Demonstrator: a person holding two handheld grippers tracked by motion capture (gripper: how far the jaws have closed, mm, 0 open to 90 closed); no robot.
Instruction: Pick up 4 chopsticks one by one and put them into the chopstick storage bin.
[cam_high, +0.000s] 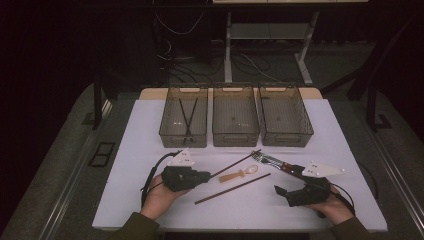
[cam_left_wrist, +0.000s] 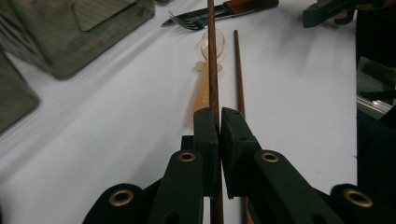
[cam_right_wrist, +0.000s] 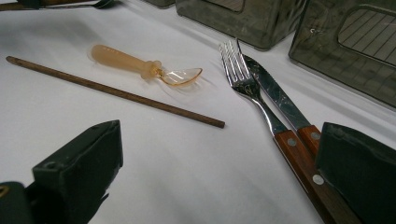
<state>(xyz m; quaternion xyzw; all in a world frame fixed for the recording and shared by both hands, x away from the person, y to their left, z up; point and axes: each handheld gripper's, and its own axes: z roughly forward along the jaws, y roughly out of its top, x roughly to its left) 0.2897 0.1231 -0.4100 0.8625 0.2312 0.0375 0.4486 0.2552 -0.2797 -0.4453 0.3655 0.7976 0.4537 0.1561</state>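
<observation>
High view, left gripper (cam_high: 204, 176): jaws pinched tight on a chopstick (cam_high: 235, 164) that angles up toward the fork.
Right gripper (cam_high: 281, 192): jaws spread wide, nothing between them, near the fork (cam_high: 265, 159) and knife (cam_right_wrist: 275, 95).
Loose on the table (cam_high: 150, 130): second chopstick (cam_high: 232, 188), small spoon (cam_high: 239, 174).
Left bin (cam_high: 184, 122): dark sticks, probably chopsticks.
Middle bin (cam_high: 235, 121), right bin (cam_high: 285, 117): contents unclear.

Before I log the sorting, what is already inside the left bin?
The left bin holds thin dark sticks, apparently chopsticks crossed over each other, lying on its floor. The tinted front wall hides the nearest strip of floor, so anything small there cannot be seen.
</observation>
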